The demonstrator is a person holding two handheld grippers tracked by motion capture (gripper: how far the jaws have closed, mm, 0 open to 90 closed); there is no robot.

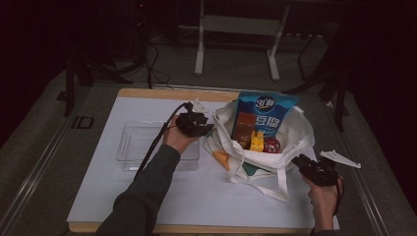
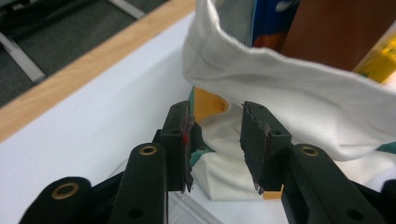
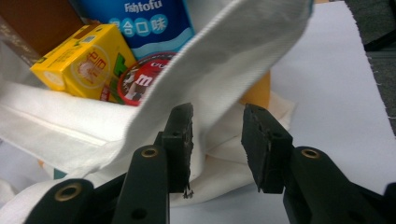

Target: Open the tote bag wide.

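Snacks fill the tote bag [image 1: 290, 140] between spread, empty left gripper [image 1: 200, 129] and right gripper [image 1: 301, 162], seemingly just clear.

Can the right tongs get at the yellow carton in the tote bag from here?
Probably not directly: the right tongs stand open outside the tote bag, whose white rim crosses in front of the yellow carton. They would likely have to go over it.

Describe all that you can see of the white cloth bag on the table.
The white cloth bag looks like soft cotton, with flat straps trailing toward the near edge. It slumps on the white table top, mouth open upward. Inside stand a blue snack packet, a yellow carton and a red round tin. No gripper pad presses on it.
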